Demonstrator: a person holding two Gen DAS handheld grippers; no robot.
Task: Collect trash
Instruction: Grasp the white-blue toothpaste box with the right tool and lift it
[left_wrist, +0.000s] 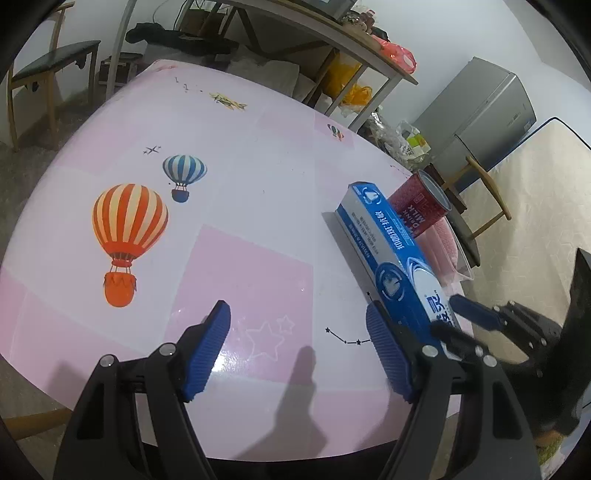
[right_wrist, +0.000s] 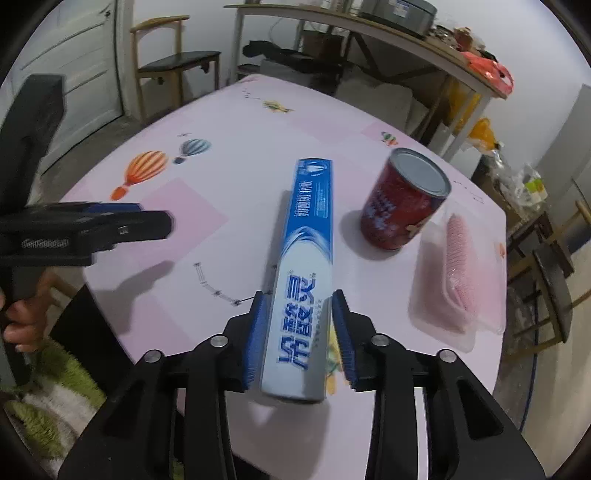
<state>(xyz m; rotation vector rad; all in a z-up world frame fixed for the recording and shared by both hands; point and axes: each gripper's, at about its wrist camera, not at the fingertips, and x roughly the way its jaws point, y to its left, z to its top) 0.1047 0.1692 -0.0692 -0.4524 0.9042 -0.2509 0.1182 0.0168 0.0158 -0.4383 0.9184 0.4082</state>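
Blue and white, the long toothpaste box (right_wrist: 301, 273) runs lengthwise between the two fingers of the right gripper (right_wrist: 298, 334), its near end pinched by the blue pads and lifted a little off the desk (right_wrist: 229, 155), while its far end points away across the pink cloth. In the left wrist view the same box (left_wrist: 388, 254) lies just to the right of the left gripper (left_wrist: 295, 350), whose jaws are spread wide with only bare cloth between them. Beside the box's far half, on its right, stands a red can (right_wrist: 402, 199), upright, its grey lid facing up; it sits close to the box but apart from it. Right of the can, at the desk's edge, lies a clear plastic tray (right_wrist: 461, 280) with something pink inside. The left gripper (right_wrist: 110, 221) shows from the side at the left of the right wrist view, held by a hand (right_wrist: 22, 317). Printed hot-air balloons (left_wrist: 129, 236) decorate the cloth well left of the box.
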